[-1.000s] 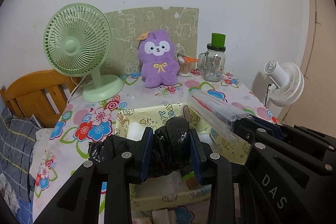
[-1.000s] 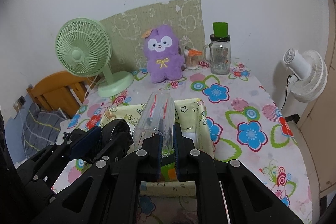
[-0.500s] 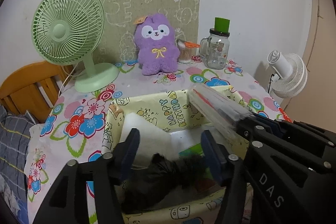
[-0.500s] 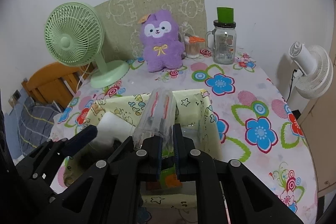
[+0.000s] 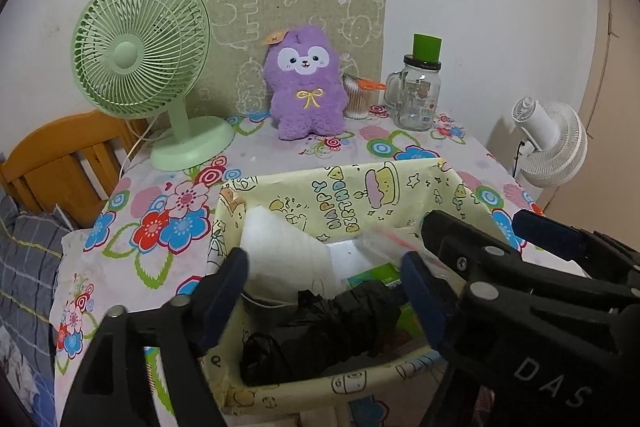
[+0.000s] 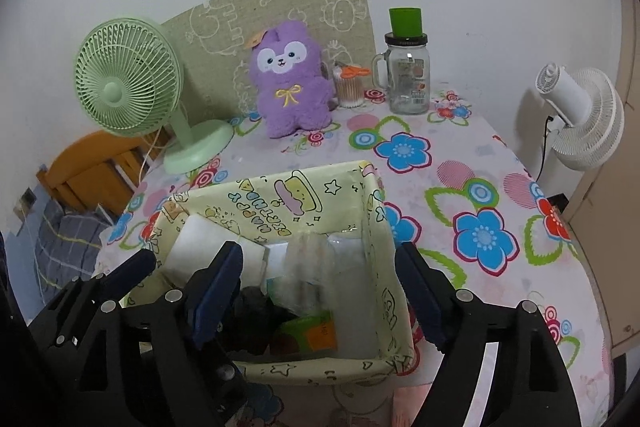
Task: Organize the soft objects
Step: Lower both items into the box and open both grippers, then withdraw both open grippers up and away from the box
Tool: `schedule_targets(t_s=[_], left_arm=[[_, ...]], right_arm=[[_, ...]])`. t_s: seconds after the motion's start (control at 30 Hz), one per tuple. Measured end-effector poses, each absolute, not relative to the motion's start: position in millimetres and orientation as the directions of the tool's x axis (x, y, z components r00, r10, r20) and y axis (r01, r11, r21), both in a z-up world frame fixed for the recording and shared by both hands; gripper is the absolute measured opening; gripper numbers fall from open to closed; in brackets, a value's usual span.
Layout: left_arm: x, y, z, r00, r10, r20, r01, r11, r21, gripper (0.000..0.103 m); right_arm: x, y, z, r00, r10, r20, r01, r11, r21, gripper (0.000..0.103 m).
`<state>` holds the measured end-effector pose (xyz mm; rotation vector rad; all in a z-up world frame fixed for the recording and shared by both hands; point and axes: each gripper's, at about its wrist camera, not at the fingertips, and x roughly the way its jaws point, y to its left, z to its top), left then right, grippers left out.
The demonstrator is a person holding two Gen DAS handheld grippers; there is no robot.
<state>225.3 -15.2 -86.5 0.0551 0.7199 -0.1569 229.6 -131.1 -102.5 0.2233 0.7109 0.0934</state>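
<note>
A yellow birthday-print fabric box (image 5: pixel 360 195) stands at the table's near edge. My left gripper (image 5: pixel 322 271) hovers over it, jaws opening, with nothing pressed between them. A crumpled black plastic bag (image 5: pixel 328 323) lies loose in the box below it. My right gripper (image 6: pixel 320 259) is beside it on the right, jaws opening. A clear plastic bag (image 6: pixel 308 267), blurred, sits free between its fingers above the box's contents. Also inside are a white soft block (image 5: pixel 276 251) and a green packet (image 6: pixel 308 331). A purple plush toy (image 5: pixel 306 83) sits upright at the back.
A green desk fan (image 5: pixel 140 47) stands back left, and a glass jar with a green cup on top (image 5: pixel 420 95) back right, next to a cotton-swab pot (image 5: pixel 356 99). A white fan (image 5: pixel 552 143) stands off the table's right edge, a wooden chair (image 5: pixel 60 159) at left.
Both grippers went from shut to wide open. The black bag dropped from the left gripper into the box. The clear bag left the right gripper's pads and sank toward the box.
</note>
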Motion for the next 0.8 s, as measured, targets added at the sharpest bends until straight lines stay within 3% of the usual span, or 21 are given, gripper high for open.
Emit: schedule_targets(t_s=[0.23,0.8], left_arm=[[217.7,-13.1,-77.1,0.735,-0.135,-0.665,0.155,0.987,-0.030,0.099],[176.4,-8.0,-50.4,0.788,-0.114,-0.605,0.137,0.991,-0.009,0.103]], right_arm=[[218.0,-124.0,-92.8,0.763,0.137,-0.632,-0.032,0.984,0.174,0.082],[174.8,-119.7,-64.4,0.814,0.136,-0.564,-0.055,0.986,0.159,0.094]])
